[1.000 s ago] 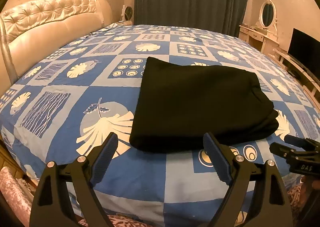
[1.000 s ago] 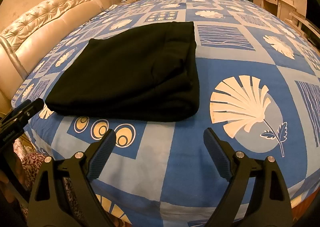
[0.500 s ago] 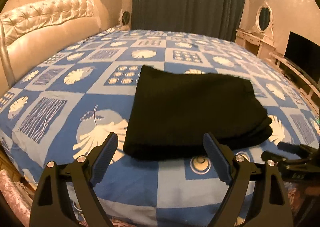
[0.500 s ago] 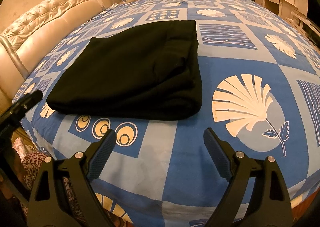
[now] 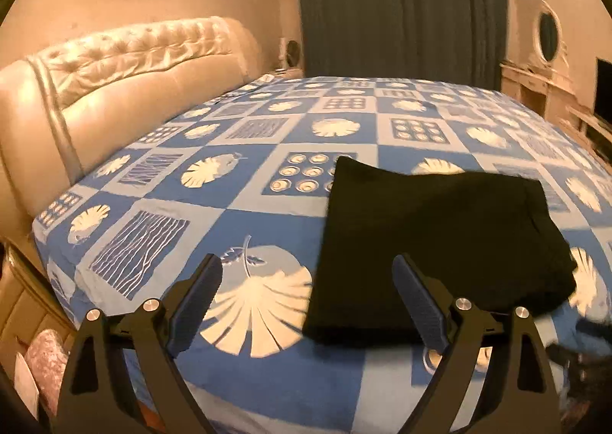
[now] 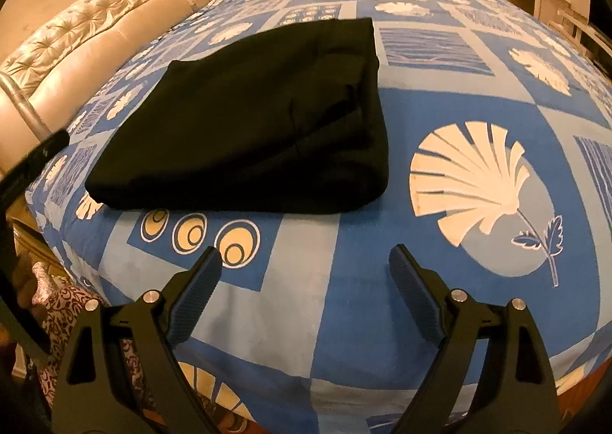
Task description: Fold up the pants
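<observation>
The black pants (image 5: 436, 242) lie folded into a compact rectangle on the blue patterned bed (image 5: 267, 204). In the right wrist view the pants (image 6: 260, 120) sit ahead and to the left. My left gripper (image 5: 306, 281) is open and empty, held near the bed's front edge, with the pants' near left corner just ahead of its right finger. My right gripper (image 6: 304, 269) is open and empty, above the bedspread a little short of the pants' near edge. The left gripper shows as a dark blurred shape at the left edge of the right wrist view (image 6: 34, 162).
A cream tufted headboard (image 5: 114, 66) runs along the bed's left side. Dark curtains (image 5: 401, 5) hang behind the bed. A white dresser with an oval mirror (image 5: 547, 39) and a TV (image 5: 604, 89) stand at the right. The bed's front edge (image 6: 344, 395) is just below both grippers.
The left gripper has pulled back, swung left and tilted up, so the pants sit further right and the wall shows more. The right gripper has edged slightly closer to the pants.
</observation>
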Available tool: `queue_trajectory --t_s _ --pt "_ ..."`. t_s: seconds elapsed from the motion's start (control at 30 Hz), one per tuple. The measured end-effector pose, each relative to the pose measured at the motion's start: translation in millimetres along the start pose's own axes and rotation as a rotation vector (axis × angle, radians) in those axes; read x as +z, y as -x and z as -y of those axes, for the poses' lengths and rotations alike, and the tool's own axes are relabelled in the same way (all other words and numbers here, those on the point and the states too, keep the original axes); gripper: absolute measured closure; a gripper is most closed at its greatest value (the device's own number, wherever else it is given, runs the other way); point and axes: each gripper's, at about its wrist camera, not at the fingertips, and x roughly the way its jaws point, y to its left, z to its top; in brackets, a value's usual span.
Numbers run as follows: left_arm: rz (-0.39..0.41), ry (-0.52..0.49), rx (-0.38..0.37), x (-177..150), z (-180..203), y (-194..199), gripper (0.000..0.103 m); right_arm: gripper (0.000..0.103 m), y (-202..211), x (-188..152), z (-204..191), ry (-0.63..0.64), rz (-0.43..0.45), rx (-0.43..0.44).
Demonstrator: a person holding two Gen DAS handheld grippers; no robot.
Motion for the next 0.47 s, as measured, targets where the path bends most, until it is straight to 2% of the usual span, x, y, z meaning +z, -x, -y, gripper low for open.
queue_trajectory --t_s 0.03,0.13,0.23,0.3,0.4,0.47 --pt "-0.025 0.028 -0.05 6 -3 -6 0.014 0.014 -1 -1 1 -0.008 -0.005 0.001" --pt "-0.052 0.048 -0.113 13 -5 -16 0.014 0.014 -1 -2 4 -0.027 -0.012 0.011" --pt "-0.075 -0.02 -0.178 17 1 -26 0.014 0.014 1 -1 10 -0.046 -0.012 0.017" --pt "-0.093 -0.04 -0.178 19 0 -32 0.014 0.014 4 4 19 -0.081 -0.016 0.027" --pt "-0.1 -0.036 -0.213 23 -15 -46 0.014 0.014 13 19 42 -0.131 0.024 0.018" --pt "-0.123 0.0 -0.234 31 -37 -68 0.013 0.013 17 33 64 -0.161 0.051 0.002"
